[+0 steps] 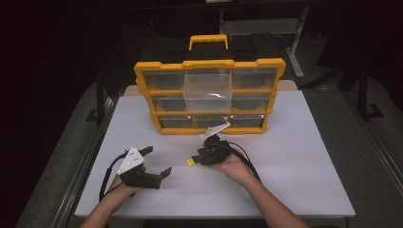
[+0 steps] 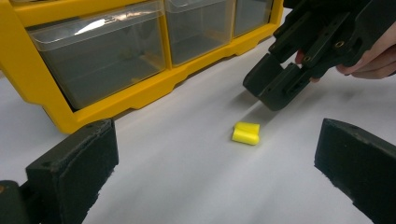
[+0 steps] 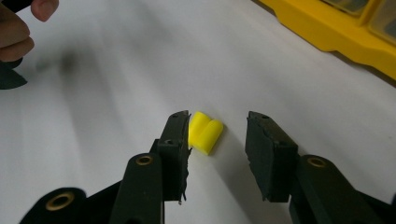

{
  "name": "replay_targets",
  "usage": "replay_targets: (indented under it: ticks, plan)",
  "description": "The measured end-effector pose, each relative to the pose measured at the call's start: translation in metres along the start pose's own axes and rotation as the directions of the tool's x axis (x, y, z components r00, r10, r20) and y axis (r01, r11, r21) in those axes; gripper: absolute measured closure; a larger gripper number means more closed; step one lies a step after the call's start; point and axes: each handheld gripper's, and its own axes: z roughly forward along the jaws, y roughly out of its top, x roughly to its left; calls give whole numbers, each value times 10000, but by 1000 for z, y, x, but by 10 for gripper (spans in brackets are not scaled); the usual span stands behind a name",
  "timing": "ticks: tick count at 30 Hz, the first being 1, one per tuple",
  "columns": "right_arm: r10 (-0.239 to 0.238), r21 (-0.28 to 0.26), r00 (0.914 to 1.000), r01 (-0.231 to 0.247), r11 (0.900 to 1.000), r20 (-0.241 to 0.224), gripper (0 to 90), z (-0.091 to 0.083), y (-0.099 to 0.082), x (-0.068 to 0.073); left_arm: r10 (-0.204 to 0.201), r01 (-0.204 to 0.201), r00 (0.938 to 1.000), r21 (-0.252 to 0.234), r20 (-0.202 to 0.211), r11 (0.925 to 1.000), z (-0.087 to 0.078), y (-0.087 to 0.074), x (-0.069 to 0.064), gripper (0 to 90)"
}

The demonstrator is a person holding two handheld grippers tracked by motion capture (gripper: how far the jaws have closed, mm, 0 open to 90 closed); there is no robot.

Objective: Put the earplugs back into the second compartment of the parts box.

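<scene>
Right gripper (image 3: 217, 135) partly open, holding nothing, poised low with yellow foam pieces (image 3: 205, 132) on white table (image 3: 116, 93) between its jaws, close against one pad; pick-up step in hand, likely needing further closing; left gripper (image 2: 215, 163) wide open, empty, nearby.

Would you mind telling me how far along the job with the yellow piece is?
Done: one clear drawer stands pulled out of the organiser. In hand: the right tongs straddle the yellow piece lying on the table, not yet clamping it. Left: gripping and lifting it.
</scene>
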Motion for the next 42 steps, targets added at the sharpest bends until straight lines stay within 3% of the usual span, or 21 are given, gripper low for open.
replay_targets:
  ticks: [17, 30, 36, 42]
  plan:
    - [-161, 430, 9998, 165, 9989, -97, 632, 21, 2, 1, 20, -20, 10000, 22, 20, 10000, 0, 0, 0, 0]
    - [-86, 628, 10000, 87, 9980, -14, 686, 21, 1, -3, -3, 3, 10000, 28, 17, 10000, 0, 0, 0, 0]
    - [-67, 747, 9999, 78, 9972, -142, 693, 23, 0, -3, -17, 16, 10000, 25, 26, 10000, 0, 0, 0, 0]
    - [-9, 830, 9995, 36, 9965, -327, 761, 26, -1, -2, 3, -3, 10000, 29, -11, 10000, 0, 0, 0, 0]
